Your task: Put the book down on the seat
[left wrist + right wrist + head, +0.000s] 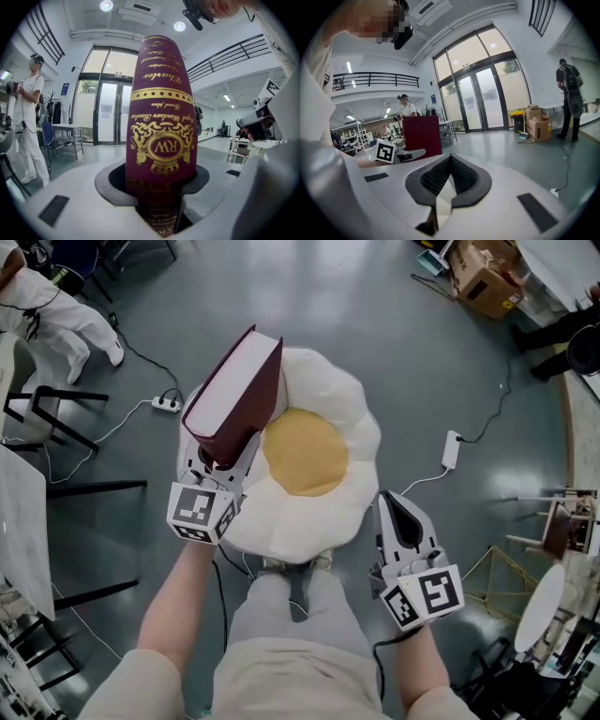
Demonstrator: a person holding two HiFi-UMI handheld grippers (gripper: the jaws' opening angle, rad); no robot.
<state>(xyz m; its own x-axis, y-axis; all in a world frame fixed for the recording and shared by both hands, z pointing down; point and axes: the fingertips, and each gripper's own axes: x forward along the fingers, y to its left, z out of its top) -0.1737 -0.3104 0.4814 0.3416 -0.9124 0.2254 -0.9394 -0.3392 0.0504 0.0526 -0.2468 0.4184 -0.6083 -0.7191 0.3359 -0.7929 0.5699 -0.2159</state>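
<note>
Book (234,395) over seat: your left gripper (218,454) is clamped on the lower end of the maroon, gilt-lettered volume. In the left gripper view its jaws press on both covers and the spine rises from between them. You hold it tilted above the left edge of the seat (361,418), a white cushion shaped like a fried egg with a yellow centre. From the head view it seems clear of the cushion, though the angle is too steep to be sure. Your right gripper (388,504) hangs just off the seat's near right edge, jaws together with nothing between them. On the grey floor (394,343) beyond the seat's left edge lies a white power strip (167,404). A cardboard box (483,277) sits well apart at the far right.
</note>
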